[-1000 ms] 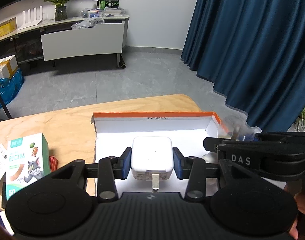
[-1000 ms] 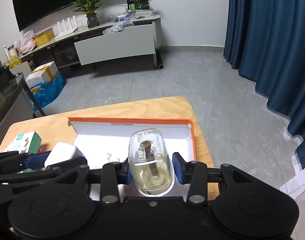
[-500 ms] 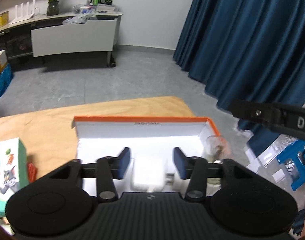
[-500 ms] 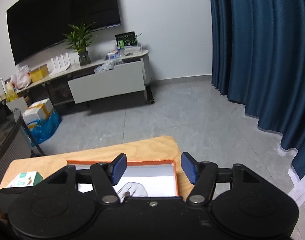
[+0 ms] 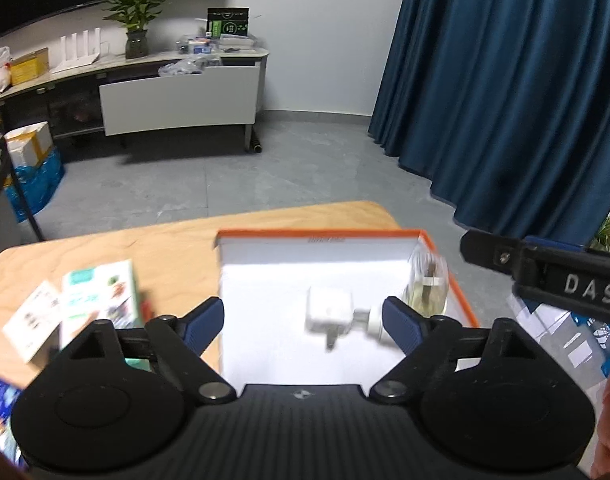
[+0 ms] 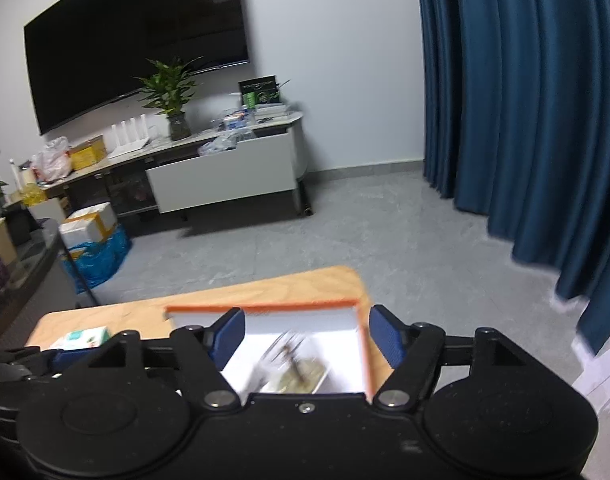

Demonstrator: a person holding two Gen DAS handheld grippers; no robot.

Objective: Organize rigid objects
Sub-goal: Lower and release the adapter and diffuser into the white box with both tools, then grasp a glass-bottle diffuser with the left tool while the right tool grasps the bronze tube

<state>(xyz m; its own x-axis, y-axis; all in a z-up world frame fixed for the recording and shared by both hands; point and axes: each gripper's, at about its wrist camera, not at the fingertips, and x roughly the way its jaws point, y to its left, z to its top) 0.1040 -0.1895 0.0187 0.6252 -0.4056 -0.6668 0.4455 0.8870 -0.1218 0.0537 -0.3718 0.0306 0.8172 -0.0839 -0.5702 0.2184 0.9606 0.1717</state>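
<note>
Looking along our left hand-held gripper [image 5: 303, 322], we see its blue-padded jaws opening, nothing pressed between them. Beyond them a white square plug adapter [image 5: 328, 314] lies loose on the floor of a shallow white cardboard box with orange edges [image 5: 321, 235], and a clear glass bottle with a white base [image 5: 427, 286] leans against the box's right wall. Our right hand-held gripper [image 6: 305, 334] is also opening, released, above the blurred bottle. The box sits near the far right corner of the rounded wooden tabletop [image 5: 145, 240]; small cartons [image 5: 101, 296] lie to its left, with bare wood between.
</note>
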